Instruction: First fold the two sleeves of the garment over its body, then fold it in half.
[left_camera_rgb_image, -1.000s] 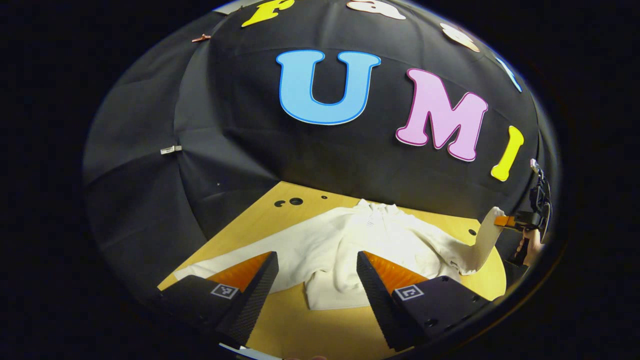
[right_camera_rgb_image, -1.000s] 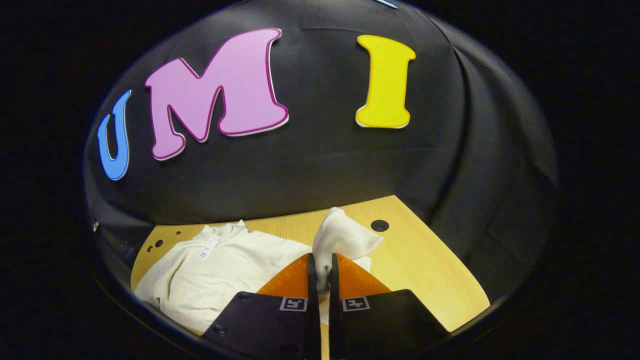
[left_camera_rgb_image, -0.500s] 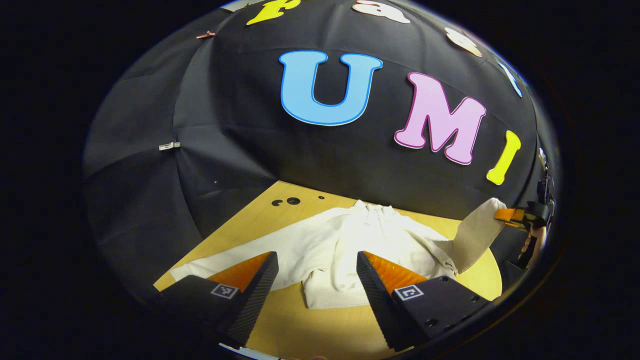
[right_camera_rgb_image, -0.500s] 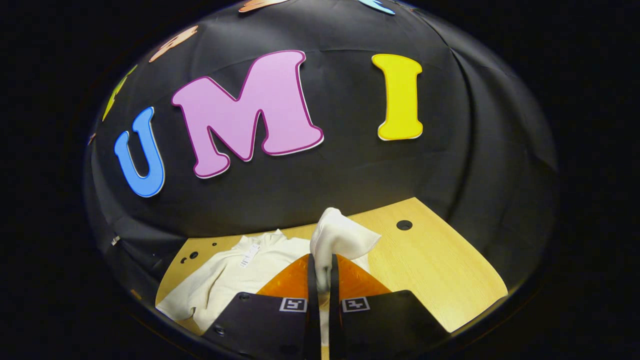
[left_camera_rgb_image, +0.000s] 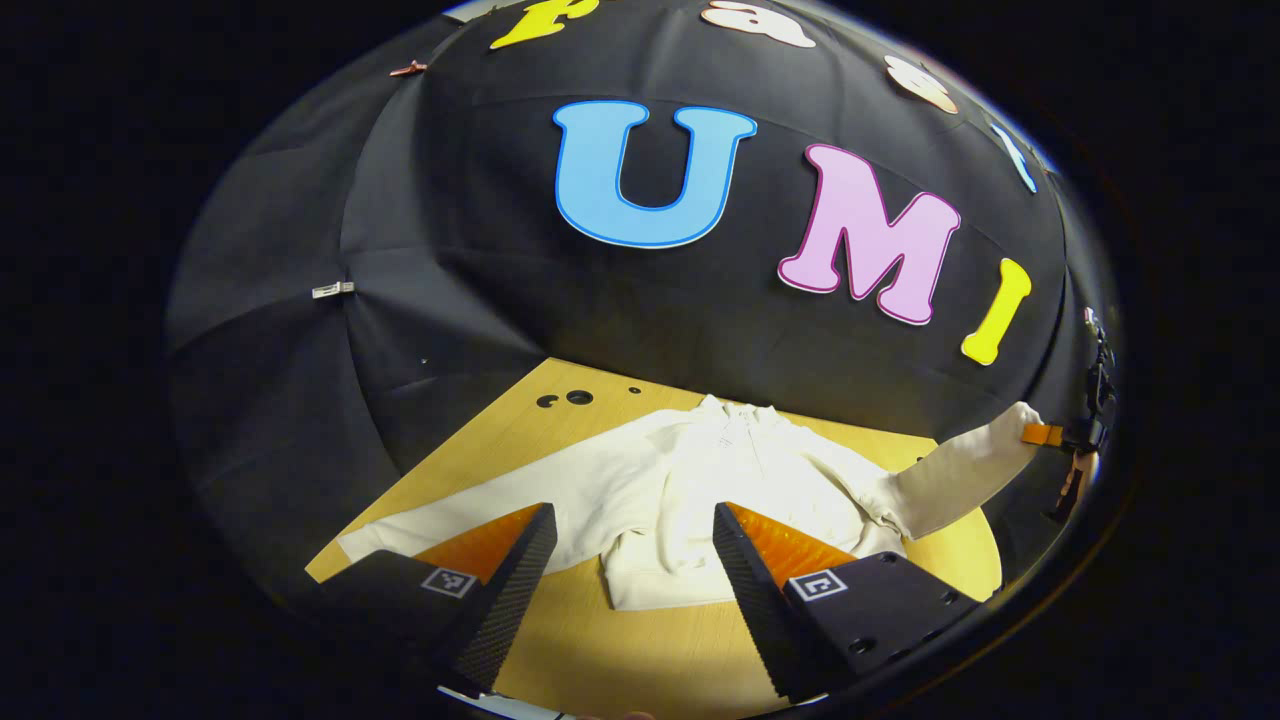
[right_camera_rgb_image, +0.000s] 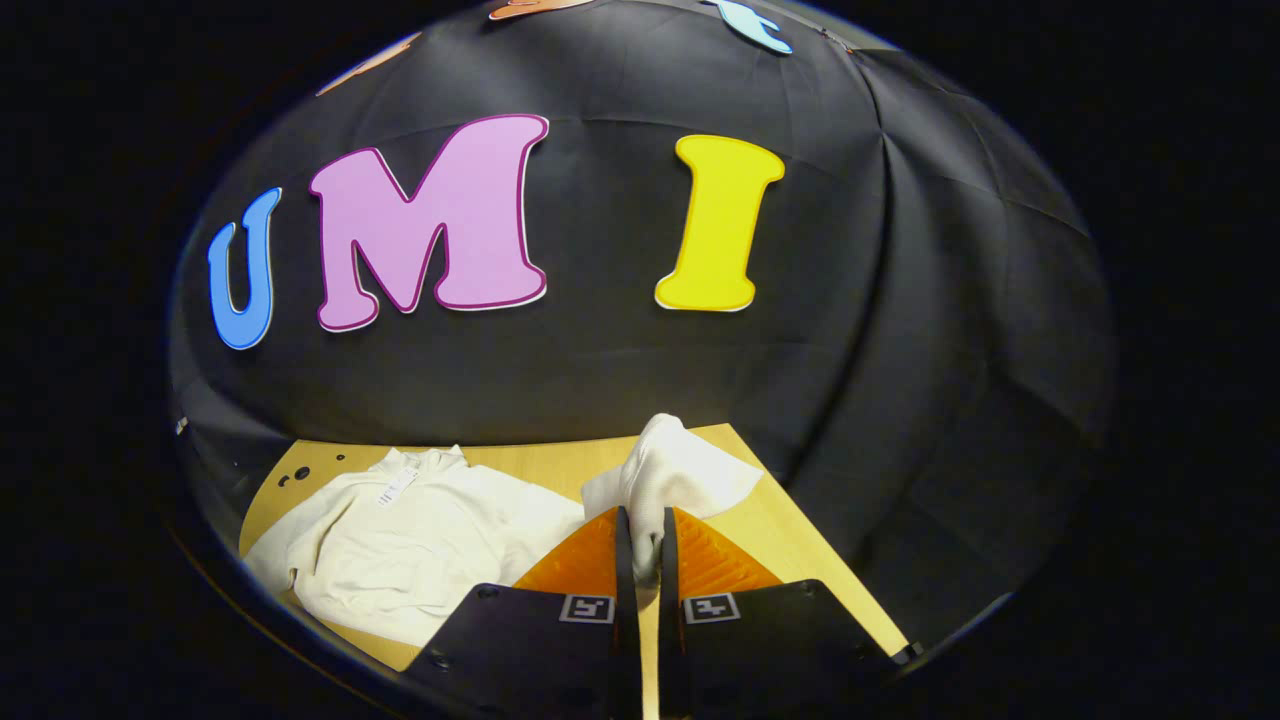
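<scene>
A cream long-sleeved garment (left_camera_rgb_image: 720, 490) lies flat on the wooden table (left_camera_rgb_image: 650, 660), collar toward the booth wall. My left gripper (left_camera_rgb_image: 630, 560) hovers open above the table just in front of the hem, nothing between its fingers. One sleeve (left_camera_rgb_image: 470, 510) lies stretched out flat to the left. The other sleeve (left_camera_rgb_image: 960, 470) is lifted off the table and pulled out to the right. My right gripper (right_camera_rgb_image: 640, 545) is shut on that sleeve's cuff (right_camera_rgb_image: 680, 475), which bunches above the fingers. The garment's body (right_camera_rgb_image: 400, 540) lies to its left, and the far-off right gripper (left_camera_rgb_image: 1060, 435) holds the cuff.
The table has small round holes (left_camera_rgb_image: 565, 399) near its back left corner. The black cloth wall stands close behind the collar. A hand (left_camera_rgb_image: 1075, 480) holds the right gripper at the far right edge. Bare table (right_camera_rgb_image: 790, 560) lies right of the lifted cuff.
My right gripper has drawn the cuff outward to the right, stretching the lifted sleeve nearly straight away from the body. My left gripper has stayed open in place.
</scene>
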